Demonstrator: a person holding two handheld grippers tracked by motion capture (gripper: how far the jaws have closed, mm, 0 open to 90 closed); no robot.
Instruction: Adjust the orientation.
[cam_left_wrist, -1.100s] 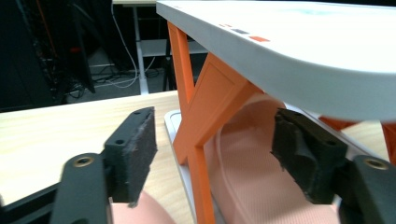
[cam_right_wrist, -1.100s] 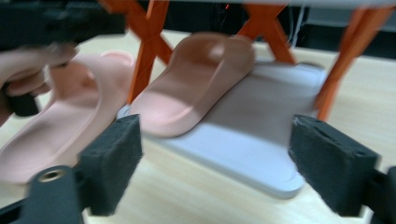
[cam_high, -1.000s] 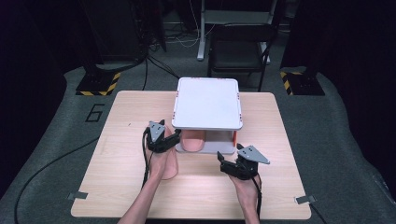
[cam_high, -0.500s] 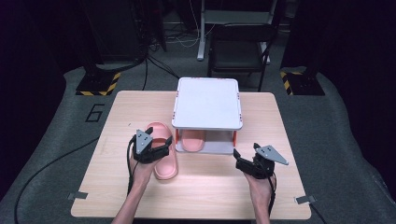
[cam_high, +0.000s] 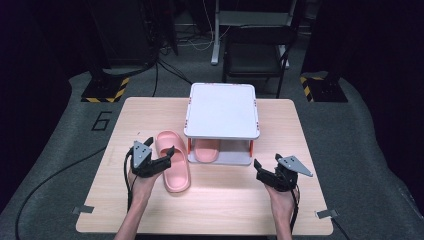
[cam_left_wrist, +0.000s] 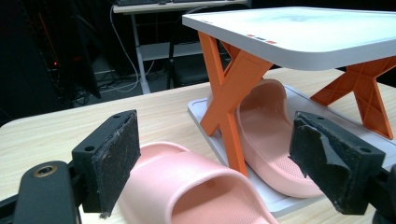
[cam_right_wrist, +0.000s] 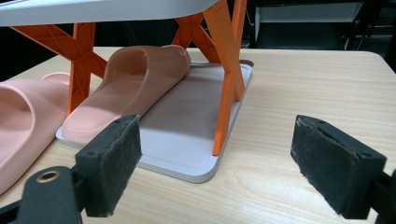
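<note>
A pink slipper (cam_high: 175, 167) lies flat on the wooden table, just left of a white two-tier rack (cam_high: 222, 107) with orange legs. A second pink slipper (cam_high: 205, 150) sits on the rack's lower shelf (cam_right_wrist: 182, 121), under the top. My left gripper (cam_high: 167, 157) is at the loose slipper's left edge. Its jaws have just been opening and now stand wide; the slipper (cam_left_wrist: 187, 186) lies low between the pads (cam_left_wrist: 112, 158), untouched. My right gripper (cam_high: 260, 167) hovers open right of the rack's front, with nothing between its pads (cam_right_wrist: 336, 163).
The rack stands at the table's middle back. Bare wood (cam_high: 225, 205) stretches along the front edge and to both sides. A chair (cam_high: 255, 55) and cables are on the floor behind the table. Tape marks (cam_high: 82, 210) sit at the front corners.
My left gripper has drawn back to the left, off the loose slipper, which stays put. My right gripper has shifted right, away from the rack's front.
</note>
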